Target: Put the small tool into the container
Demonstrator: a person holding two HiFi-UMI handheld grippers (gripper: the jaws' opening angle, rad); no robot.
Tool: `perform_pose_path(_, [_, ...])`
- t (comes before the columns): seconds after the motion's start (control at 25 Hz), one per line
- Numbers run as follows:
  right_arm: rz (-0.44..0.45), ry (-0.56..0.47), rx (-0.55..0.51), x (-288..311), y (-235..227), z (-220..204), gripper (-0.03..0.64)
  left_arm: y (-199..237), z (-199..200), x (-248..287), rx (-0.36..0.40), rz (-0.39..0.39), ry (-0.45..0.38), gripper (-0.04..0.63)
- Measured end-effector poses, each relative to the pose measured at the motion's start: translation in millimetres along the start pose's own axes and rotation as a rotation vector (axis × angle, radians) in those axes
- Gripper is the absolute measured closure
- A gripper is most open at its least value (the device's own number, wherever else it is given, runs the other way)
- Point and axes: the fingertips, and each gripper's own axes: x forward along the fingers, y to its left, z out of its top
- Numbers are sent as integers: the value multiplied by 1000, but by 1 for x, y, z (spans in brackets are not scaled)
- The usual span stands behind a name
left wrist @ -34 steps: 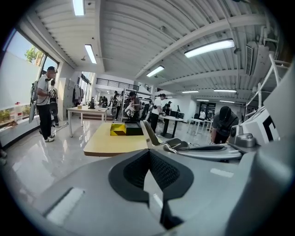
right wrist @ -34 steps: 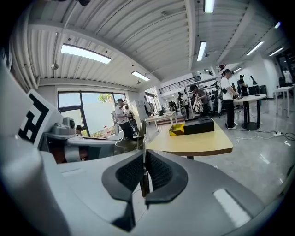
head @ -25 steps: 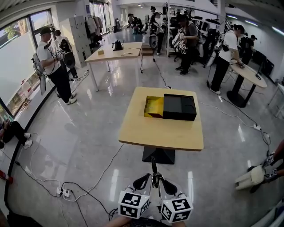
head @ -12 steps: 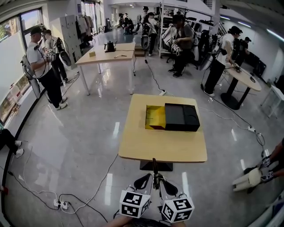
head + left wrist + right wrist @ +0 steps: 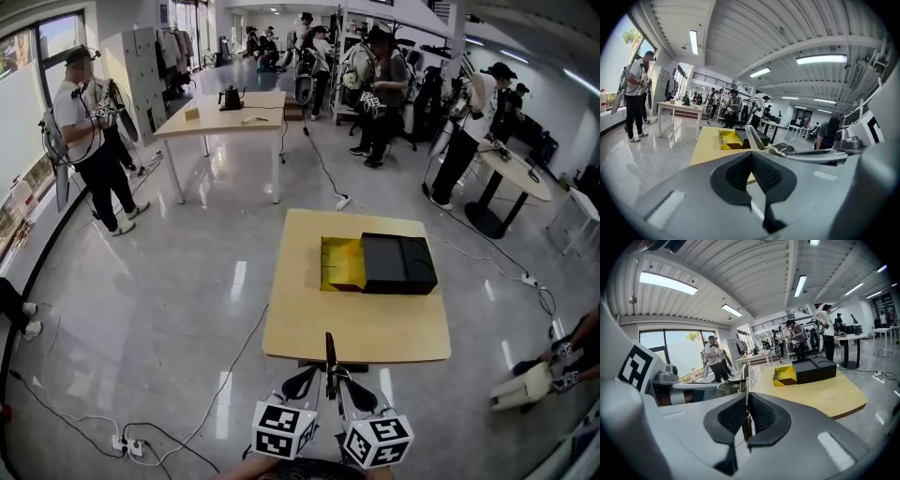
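Note:
The container is a black box (image 5: pixel 398 264) with a yellow tray (image 5: pixel 342 264) drawn out on its left side; it rests on a square wooden table (image 5: pixel 356 323) ahead of me. Both grippers are low at the view's bottom, short of the table. My right gripper (image 5: pixel 349 389) is shut on the small tool (image 5: pixel 330 352), a thin dark rod that points up toward the table. In the right gripper view the small tool (image 5: pixel 746 425) sits pinched between the pads of my right gripper (image 5: pixel 746 404). My left gripper (image 5: pixel 302 382) is beside it; my left gripper (image 5: pixel 751 157) has its pads together, holding nothing.
Cables and a power strip (image 5: pixel 127 441) lie on the shiny floor to the left of the table. Several people stand around a long table (image 5: pixel 230 112) at the back and a round table (image 5: pixel 520 169) at the right. Another person's gripper (image 5: pixel 525 384) is low at the right.
The table and box have come nearer and shifted slightly right in the head view. Both grippers keep their place at the bottom, the tool still held.

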Motion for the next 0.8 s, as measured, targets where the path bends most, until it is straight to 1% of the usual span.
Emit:
perform_pose_path(0.24, [-27,-9,22,43,-1,19,607,38,19,23,0,-22,4,584])
perform_pose_path(0.32, [-33,-12,27,48,-6,23,607,41,21,31,1,-26,8,584])
perform_pose_path(0.48, [-36,-7,39,55,-28,38,607,34,31,52,-5,-25,21,584])
perform_pose_path(0.68, [-16,-8,56,95,-52,61,607,56,50,93,-7,0,30,584])
perform_pose_path(0.8, [2,-9,62,114,-88,78,607,54,63,134,-2,17,29,584])
